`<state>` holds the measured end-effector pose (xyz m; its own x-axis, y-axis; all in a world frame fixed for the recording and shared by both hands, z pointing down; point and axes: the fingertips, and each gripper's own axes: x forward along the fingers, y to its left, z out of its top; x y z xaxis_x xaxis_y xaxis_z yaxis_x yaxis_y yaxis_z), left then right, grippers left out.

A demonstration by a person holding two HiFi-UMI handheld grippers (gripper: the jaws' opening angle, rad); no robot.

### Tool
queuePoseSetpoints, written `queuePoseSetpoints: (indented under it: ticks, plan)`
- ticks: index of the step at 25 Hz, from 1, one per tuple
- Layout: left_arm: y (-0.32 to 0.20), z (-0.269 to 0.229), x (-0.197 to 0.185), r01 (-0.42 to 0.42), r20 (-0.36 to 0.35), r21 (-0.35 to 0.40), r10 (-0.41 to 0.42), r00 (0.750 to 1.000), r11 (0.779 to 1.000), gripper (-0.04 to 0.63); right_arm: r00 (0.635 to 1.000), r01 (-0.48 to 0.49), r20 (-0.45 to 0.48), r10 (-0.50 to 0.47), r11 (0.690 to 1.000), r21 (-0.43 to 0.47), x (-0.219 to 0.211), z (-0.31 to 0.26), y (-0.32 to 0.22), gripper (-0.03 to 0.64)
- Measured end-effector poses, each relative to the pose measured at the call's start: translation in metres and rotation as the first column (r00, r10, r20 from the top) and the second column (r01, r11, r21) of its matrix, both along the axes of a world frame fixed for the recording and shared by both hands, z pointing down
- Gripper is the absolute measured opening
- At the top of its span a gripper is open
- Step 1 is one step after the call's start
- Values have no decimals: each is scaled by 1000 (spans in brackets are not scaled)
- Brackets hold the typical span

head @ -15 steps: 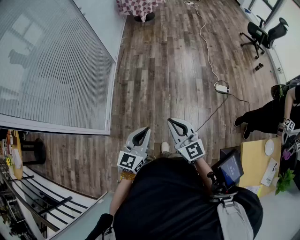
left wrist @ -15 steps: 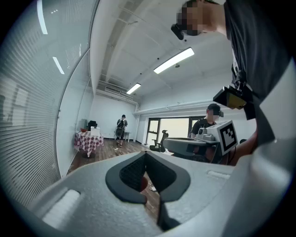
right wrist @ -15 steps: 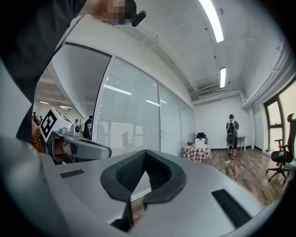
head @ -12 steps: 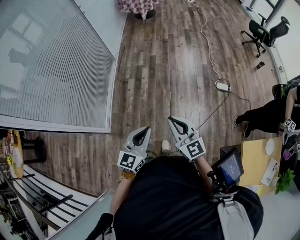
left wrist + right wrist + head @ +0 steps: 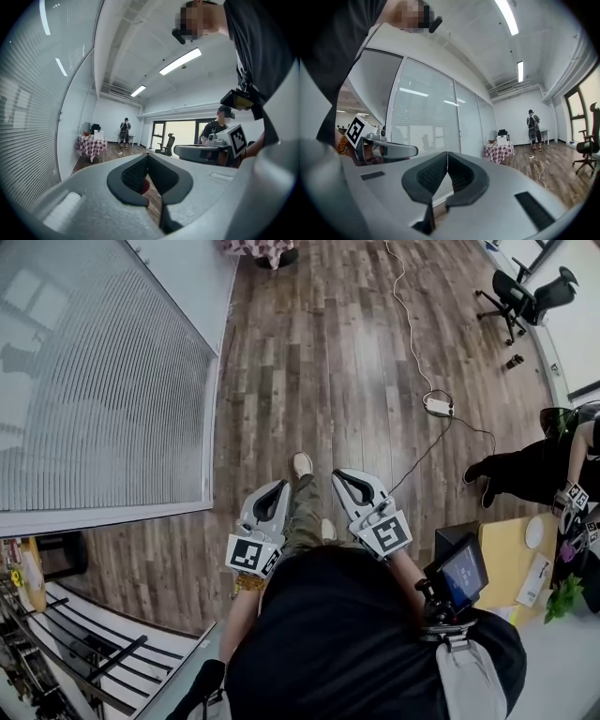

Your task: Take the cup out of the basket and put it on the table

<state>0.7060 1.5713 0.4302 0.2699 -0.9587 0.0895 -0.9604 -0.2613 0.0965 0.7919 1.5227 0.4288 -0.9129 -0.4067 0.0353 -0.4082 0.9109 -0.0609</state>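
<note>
No cup or basket can be made out in any view. In the head view, my left gripper [image 5: 279, 486] and right gripper [image 5: 339, 474] are held side by side in front of the person's body, level above the wooden floor. Both are shut with nothing between the jaws. The left gripper view shows its tips [image 5: 147, 155] meeting, and the right gripper view shows the same [image 5: 447, 153]. Far ahead stands a small table with a checked cloth [image 5: 92, 145], with a white box and a small reddish thing on it.
A glass wall with blinds [image 5: 94, 381] runs along the left. A white cable and power strip [image 5: 438, 406] lie on the floor ahead right. An office chair [image 5: 520, 296] stands far right. One person sits by a yellow desk [image 5: 511, 559], and another person [image 5: 124, 131] stands near the checked table.
The view has moved forward along the floor. A shoe has stepped out between the two grippers. Both grippers stay shut and side by side.
</note>
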Motion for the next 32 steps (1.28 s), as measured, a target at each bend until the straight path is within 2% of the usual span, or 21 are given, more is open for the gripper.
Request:
queuePoseSetpoints:
  ticks: [4, 7, 12, 16, 23, 29, 32]
  plan:
    - [-61, -3, -24, -29, -20, 18, 29, 999, 999, 5, 1000, -14, 24, 14, 1000, 1, -12, -9, -43, 11]
    - [-109, -14, -39, -52, -18, 46, 52, 998, 998, 5, 998, -43, -36, 42, 999, -16, -23, -10, -82, 11]
    - [-182, -19, -74, -102, -22, 56, 104, 994, 993, 5, 999, -38, 24, 37, 999, 18, -72, -27, -154, 11]
    - [-242, -26, -112, -125, -10, 69, 126, 992, 990, 5, 999, -39, -6, 40, 999, 34, -116, -41, -219, 11]
    - [-327, -35, -189, -129, 6, 121, 129, 992, 984, 5, 997, -51, -60, 56, 995, 84, -173, -49, -298, 12]
    - [-368, -28, -224, -111, -37, 105, 115, 993, 988, 5, 992, -73, -103, 80, 995, 63, -203, -39, -344, 11]
    - [-392, -14, -240, -85, -66, 74, 90, 994, 994, 5, 994, -73, -74, 78, 995, 69, -218, -34, -372, 11]
